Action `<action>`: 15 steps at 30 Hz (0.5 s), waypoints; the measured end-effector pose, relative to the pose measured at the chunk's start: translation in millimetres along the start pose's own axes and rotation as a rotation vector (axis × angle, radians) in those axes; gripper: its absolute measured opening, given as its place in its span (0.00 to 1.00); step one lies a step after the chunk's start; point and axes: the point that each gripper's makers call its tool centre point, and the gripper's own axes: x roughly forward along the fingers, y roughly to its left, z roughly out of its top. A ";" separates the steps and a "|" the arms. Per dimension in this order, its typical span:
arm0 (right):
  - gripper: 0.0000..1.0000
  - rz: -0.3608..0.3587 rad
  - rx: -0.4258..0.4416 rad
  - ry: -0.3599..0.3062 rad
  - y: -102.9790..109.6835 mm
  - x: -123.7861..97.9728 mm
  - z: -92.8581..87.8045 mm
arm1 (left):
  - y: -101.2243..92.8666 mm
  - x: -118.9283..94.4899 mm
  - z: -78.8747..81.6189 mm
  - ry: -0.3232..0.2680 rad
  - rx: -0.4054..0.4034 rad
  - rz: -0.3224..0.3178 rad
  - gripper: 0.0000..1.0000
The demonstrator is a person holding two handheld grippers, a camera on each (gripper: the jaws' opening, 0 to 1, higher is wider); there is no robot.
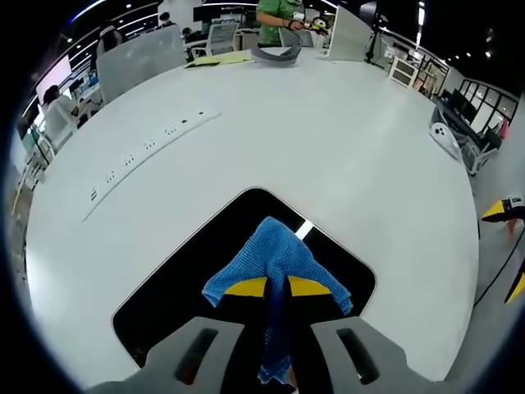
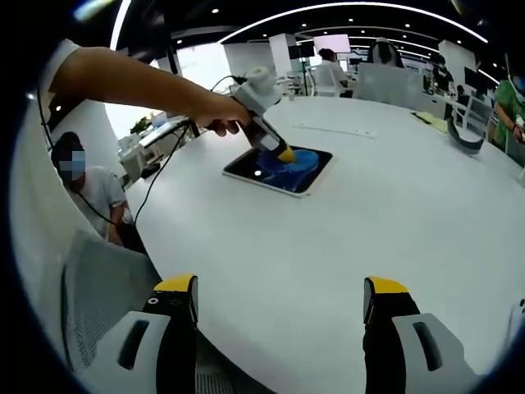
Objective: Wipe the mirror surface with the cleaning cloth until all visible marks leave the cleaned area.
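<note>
While my left gripper (image 1: 277,289) pinches the cloth (image 1: 275,256) against the mirror (image 1: 180,283) on the table (image 1: 344,164), wiping looks underway. Right gripper (image 2: 279,305) hangs agape, well apart. Next: sweep across remaining glass.

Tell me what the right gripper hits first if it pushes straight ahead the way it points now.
Probably nothing soon: the right gripper, jaws open, points over bare white table. The mirror under the blue cloth lies ahead, though depth is unclear.

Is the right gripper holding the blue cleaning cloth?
No, the right gripper is open and empty; the left gripper presses the blue cloth.
</note>
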 end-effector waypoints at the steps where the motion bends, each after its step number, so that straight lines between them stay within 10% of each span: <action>1: 0.82 0.002 0.001 0.002 0.6 0.3 -0.4 | 0.1 0.0 0.2 0.001 0.002 0.001 0.06; 15: 0.82 -0.004 0.004 0.001 -0.8 -0.1 -1.5 | 2.0 0.6 2.2 0.009 0.018 0.011 0.06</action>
